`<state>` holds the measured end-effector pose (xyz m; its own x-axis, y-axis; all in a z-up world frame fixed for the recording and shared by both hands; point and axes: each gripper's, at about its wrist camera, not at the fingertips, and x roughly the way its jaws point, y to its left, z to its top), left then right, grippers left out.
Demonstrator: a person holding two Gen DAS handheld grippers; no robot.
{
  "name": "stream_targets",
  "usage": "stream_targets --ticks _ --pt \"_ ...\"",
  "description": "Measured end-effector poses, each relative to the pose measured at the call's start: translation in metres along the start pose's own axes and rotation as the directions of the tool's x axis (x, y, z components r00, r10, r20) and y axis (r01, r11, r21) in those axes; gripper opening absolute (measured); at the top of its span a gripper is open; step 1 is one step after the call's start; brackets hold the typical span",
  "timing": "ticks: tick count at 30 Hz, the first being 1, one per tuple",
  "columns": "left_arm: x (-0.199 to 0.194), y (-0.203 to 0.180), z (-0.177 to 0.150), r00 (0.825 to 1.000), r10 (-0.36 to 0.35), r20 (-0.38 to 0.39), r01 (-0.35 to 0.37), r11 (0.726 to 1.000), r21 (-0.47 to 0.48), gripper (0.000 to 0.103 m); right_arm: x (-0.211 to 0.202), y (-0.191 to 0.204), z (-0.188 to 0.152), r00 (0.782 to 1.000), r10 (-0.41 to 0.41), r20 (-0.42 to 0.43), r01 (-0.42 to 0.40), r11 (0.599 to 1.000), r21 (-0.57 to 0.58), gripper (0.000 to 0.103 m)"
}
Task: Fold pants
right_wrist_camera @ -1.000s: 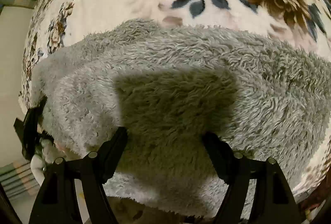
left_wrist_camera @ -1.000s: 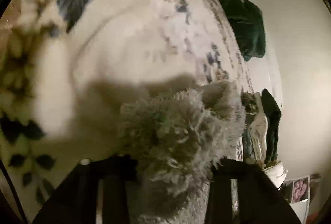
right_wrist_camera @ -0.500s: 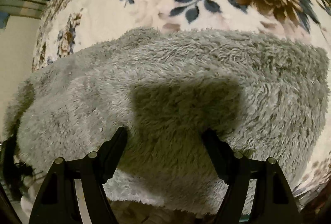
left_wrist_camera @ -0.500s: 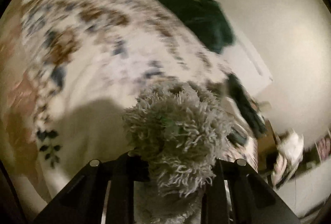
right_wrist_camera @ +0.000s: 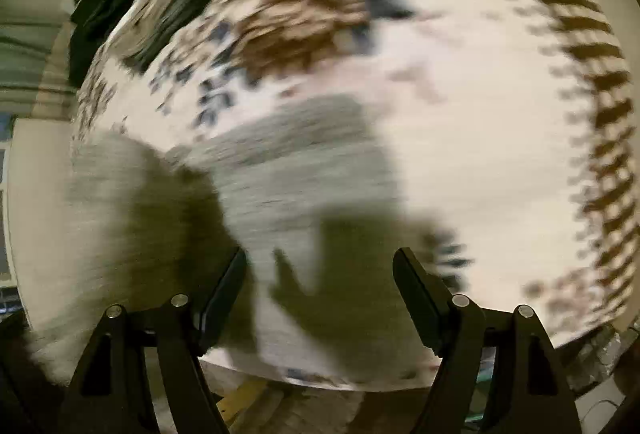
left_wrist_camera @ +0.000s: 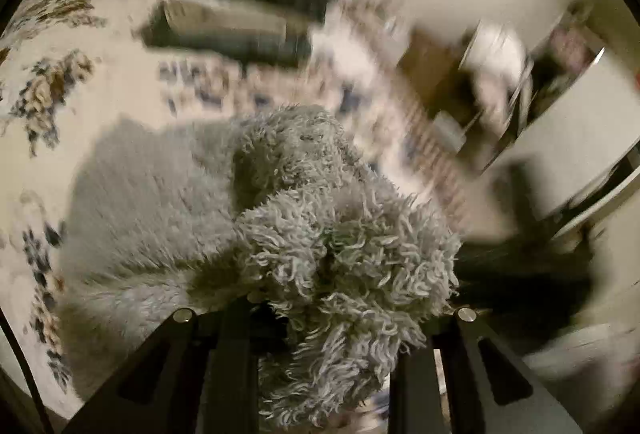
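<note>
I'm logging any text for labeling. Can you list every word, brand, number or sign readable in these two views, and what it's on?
None can be read.
Items on the shelf: motion-blurred, any print illegible.
Blanket: floral pattern only, no lettering.
Pants: plain gray fleece, no tag showing.

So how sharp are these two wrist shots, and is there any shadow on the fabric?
Left wrist view: the fluffy gray pants in the left gripper are crisp, but the room behind is streaked with motion blur. Right wrist view: nearly everything is smeared, the floral blanket included; only the open right gripper looks sharp, and a dark gripper-shaped shadow falls across the gray fabric.
</note>
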<state>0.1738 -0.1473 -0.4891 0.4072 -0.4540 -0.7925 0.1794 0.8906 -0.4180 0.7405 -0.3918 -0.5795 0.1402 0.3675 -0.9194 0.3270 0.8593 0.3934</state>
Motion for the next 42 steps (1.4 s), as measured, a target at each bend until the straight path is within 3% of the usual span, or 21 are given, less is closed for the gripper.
stream_targets --ticks 3,4,5,6,7,12,14,16,19,22,25,28,31,34,36,38,39,42 --pt "0.038 -0.001 -0.004 0.99 0.046 -0.135 -0.049 0.999 -0.019 0.029 -0.011 -0.033 0.006 0.999 0.029 -0.013 -0.029 0.999 0.029 0.088" --pt "0.039 -0.004 -0.006 0.989 0.057 -0.14 -0.06 0.998 -0.02 0.04 -0.013 -0.04 0.007 0.998 0.056 -0.013 -0.056 0.998 0.035 0.09" --pt "0.037 -0.007 -0.007 0.988 0.059 -0.145 -0.061 0.998 -0.011 0.053 -0.016 -0.044 0.009 0.996 0.089 -0.013 -0.089 0.995 0.034 0.09" --pt "0.033 -0.01 -0.006 0.987 0.038 -0.153 -0.038 0.999 0.0 0.1 -0.017 -0.043 0.01 0.994 0.112 -0.014 -0.112 0.993 0.029 0.09" --pt "0.028 -0.013 -0.007 0.987 0.03 -0.155 -0.029 1.0 0.009 0.103 -0.018 -0.043 0.011 0.991 0.131 -0.018 -0.131 0.991 0.023 0.093" --pt "-0.019 -0.022 -0.015 0.982 0.017 -0.188 -0.014 1.0 0.02 0.103 -0.004 -0.005 0.008 0.963 0.258 -0.072 -0.262 0.964 -0.043 0.095" --pt "-0.047 -0.006 -0.012 0.985 0.06 -0.164 -0.061 0.998 0.0 0.103 0.008 0.019 0.008 0.952 0.289 -0.103 -0.298 0.95 -0.092 0.095" --pt "-0.068 0.017 -0.004 0.984 0.116 -0.135 -0.122 0.992 -0.032 0.103 0.019 0.047 0.004 0.954 0.273 -0.125 -0.293 0.937 -0.189 0.095" --pt "-0.086 0.06 0.01 0.969 0.215 -0.12 -0.228 0.968 -0.105 0.103 0.038 0.067 -0.003 0.952 0.269 -0.148 -0.3 0.917 -0.262 0.098" --pt "-0.09 0.099 0.016 0.944 0.307 -0.119 -0.322 0.937 -0.135 0.103 0.075 0.079 -0.001 0.973 0.129 -0.19 -0.184 0.935 -0.302 0.096" --pt "-0.094 0.125 0.016 0.931 0.342 -0.13 -0.361 0.916 -0.175 0.103 0.075 0.079 0.004 0.983 0.115 -0.146 -0.152 0.949 -0.278 0.035" --pt "-0.093 0.131 0.022 0.942 0.307 -0.133 -0.33 0.92 -0.213 0.103 0.039 0.071 0.01 0.973 0.209 -0.098 -0.226 0.951 -0.21 0.031" --pt "-0.078 0.129 0.035 0.966 0.212 -0.149 -0.245 0.937 -0.25 0.103 -0.008 0.052 0.013 0.968 0.245 -0.054 -0.251 0.957 -0.145 0.031" --pt "-0.052 0.122 0.054 0.978 0.137 -0.159 -0.172 0.956 -0.236 0.103 -0.022 0.021 0.024 0.974 0.211 -0.081 -0.216 0.975 -0.059 0.032" --pt "-0.032 0.121 0.068 0.98 0.094 -0.174 -0.132 0.966 -0.223 0.103 -0.012 -0.006 0.033 0.987 0.139 -0.078 -0.139 0.99 -0.002 0.04" --pt "-0.004 0.125 0.084 0.977 0.048 -0.206 -0.094 0.971 -0.219 0.103 0.013 -0.032 0.044 0.986 0.074 -0.151 -0.071 0.997 0.029 0.066" --pt "0.009 0.126 0.092 0.973 0.044 -0.225 -0.091 0.974 -0.206 0.103 0.022 -0.045 0.047 0.981 0.067 -0.181 -0.054 0.996 0.076 0.073" --pt "0.031 0.127 0.108 0.964 0.049 -0.26 -0.092 0.984 -0.155 0.103 0.01 -0.06 0.037 0.978 0.162 -0.131 -0.141 0.977 0.159 0.076"
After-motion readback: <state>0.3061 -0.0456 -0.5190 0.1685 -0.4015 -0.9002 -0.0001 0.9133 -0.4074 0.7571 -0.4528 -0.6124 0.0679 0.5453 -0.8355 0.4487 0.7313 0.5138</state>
